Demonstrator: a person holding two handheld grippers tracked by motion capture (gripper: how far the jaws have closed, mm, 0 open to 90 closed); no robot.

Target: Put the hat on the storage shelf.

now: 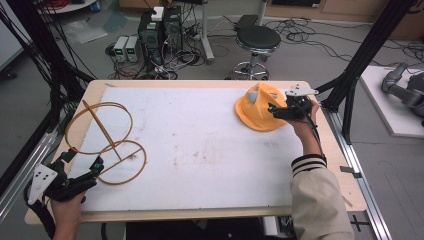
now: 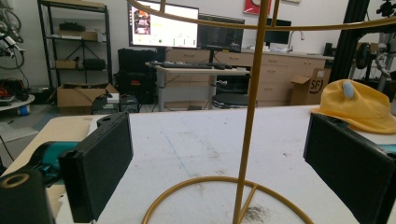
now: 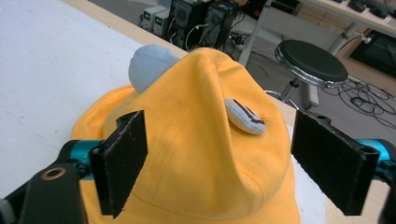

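A yellow hat (image 1: 257, 107) with small grey-blue ears lies at the table's far right. My right gripper (image 1: 278, 111) hovers at its right side, open, with the hat's crown (image 3: 205, 140) between the two spread jaws and no contact that I can make out. A gold wire hat stand (image 1: 107, 142) of rings and a thin pole stands at the left of the white mat. My left gripper (image 1: 85, 172) is open just in front of the stand's base ring (image 2: 224, 198), and the upright pole (image 2: 252, 102) rises between its jaws.
The white mat (image 1: 200, 150) covers most of the wooden table. A black stool (image 1: 257, 40), computer boxes (image 1: 160, 32) and loose cables sit on the floor beyond the far edge. A black frame post (image 1: 367, 50) rises at the table's right corner.
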